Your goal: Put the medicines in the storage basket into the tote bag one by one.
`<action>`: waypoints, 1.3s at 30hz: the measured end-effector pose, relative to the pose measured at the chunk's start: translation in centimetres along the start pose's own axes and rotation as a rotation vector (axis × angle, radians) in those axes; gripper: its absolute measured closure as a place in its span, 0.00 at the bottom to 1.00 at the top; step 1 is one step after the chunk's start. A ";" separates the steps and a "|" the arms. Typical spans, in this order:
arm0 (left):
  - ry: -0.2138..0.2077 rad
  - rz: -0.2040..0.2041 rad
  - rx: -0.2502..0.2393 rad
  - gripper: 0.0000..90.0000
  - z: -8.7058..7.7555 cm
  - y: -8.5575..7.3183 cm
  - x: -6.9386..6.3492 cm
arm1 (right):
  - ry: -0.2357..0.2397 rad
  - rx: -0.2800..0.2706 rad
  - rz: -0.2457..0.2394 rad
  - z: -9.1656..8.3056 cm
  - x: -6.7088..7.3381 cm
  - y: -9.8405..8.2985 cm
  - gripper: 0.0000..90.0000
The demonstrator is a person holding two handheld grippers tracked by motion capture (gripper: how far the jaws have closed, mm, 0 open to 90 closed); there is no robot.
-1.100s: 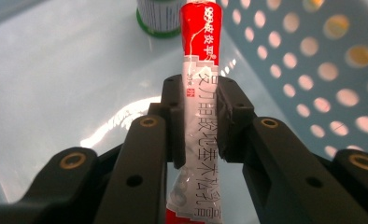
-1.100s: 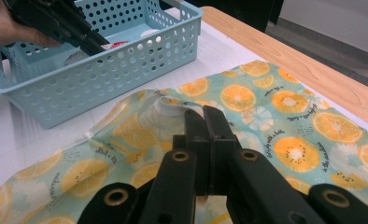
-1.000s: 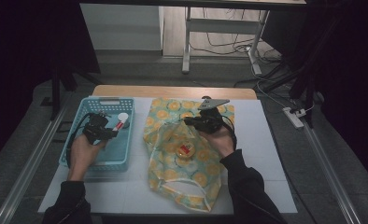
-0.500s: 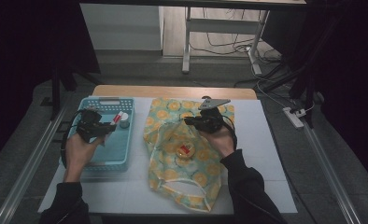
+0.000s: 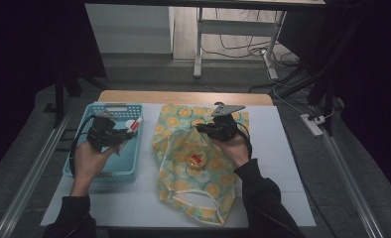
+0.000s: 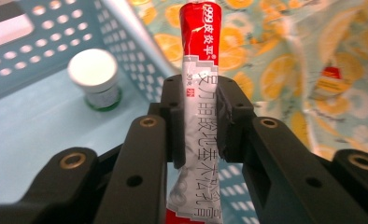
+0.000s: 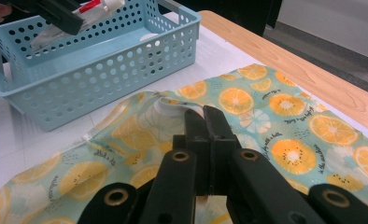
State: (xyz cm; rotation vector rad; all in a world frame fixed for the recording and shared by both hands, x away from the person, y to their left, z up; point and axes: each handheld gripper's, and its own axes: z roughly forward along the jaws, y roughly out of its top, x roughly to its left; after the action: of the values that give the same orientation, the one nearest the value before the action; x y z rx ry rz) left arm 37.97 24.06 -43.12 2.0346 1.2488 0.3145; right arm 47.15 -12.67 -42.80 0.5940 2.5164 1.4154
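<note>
Two grips on right now — your left gripper [image 6: 201,116] clamps ointment tube [image 6: 200,93] crosswise at its middle, above blue basket [image 5: 79,166]. Right gripper [image 7: 204,122] pinches bag rim, holds orange-print bag [image 5: 193,163] mouth up. Bag opening lies to tube's right — swing tube over, red end first, long axis into mouth.
</note>
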 end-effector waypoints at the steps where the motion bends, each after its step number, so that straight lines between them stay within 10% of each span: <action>1: -0.008 0.004 0.000 0.84 0.0 0.1 -0.3 | 0.001 -0.001 0.000 0.0 0.0 0.0 1.00; 28: -0.264 0.192 0.052 0.84 3.2 2.5 -9.0 | -0.002 -0.005 -0.001 0.0 -0.1 0.0 1.00; 39: -0.289 0.235 0.100 0.84 6.3 2.9 -11.6 | -0.001 -0.009 -0.005 0.0 0.1 0.1 1.00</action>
State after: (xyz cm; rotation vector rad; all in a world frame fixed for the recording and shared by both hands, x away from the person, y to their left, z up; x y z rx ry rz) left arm 37.54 10.57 -43.82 2.2234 0.8672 0.0617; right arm 47.10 -12.57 -42.69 0.5858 2.5072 1.4238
